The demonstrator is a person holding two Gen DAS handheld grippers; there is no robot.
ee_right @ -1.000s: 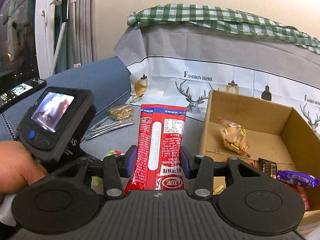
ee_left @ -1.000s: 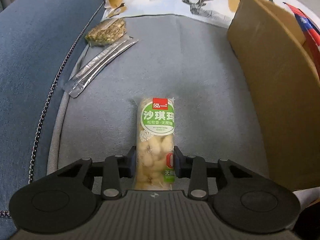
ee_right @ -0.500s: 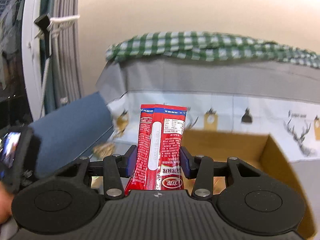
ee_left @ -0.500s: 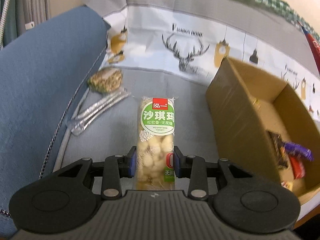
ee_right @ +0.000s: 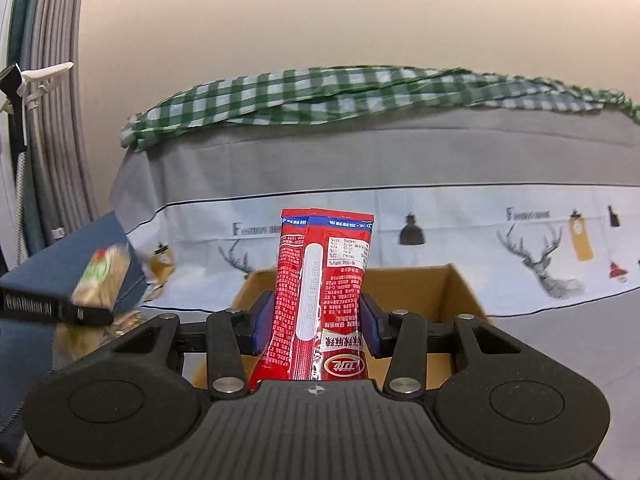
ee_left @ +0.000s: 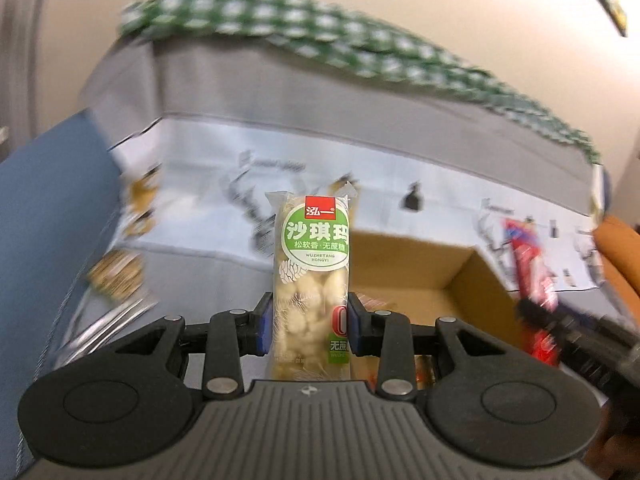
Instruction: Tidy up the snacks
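Both wrist views, snacks in transit. My left gripper (ee_left: 310,330) is closed on the green-labelled sachima pack (ee_left: 311,280), its blue pads (ee_left: 263,330) pressing the wrapper's two sides so the pack stands up out of the jaws. A second ago this pack lay low over the grey sofa cushion (ee_left: 224,280); it has since been lifted and swung so that the open cardboard box (ee_left: 424,264) now sits directly behind it. My right gripper (ee_right: 318,330) is likewise clamped on the red snack packet (ee_right: 320,300), printed back facing the camera. It too has travelled: the box (ee_right: 404,280), formerly off to the right of the packet, now lies straight ahead and below it, with the deer-print cover (ee_right: 480,232) and green checked cloth (ee_right: 340,92) beyond.

In the left view the red packet (ee_left: 532,276) appears blurred at the right, near the box's far side. On the cushion at the left a seed bar (ee_left: 116,278) and silver stick sachets (ee_left: 108,320) remain uncollected.

I judge that both packs are now over or near the box and ready for release; two pickups at least remain.
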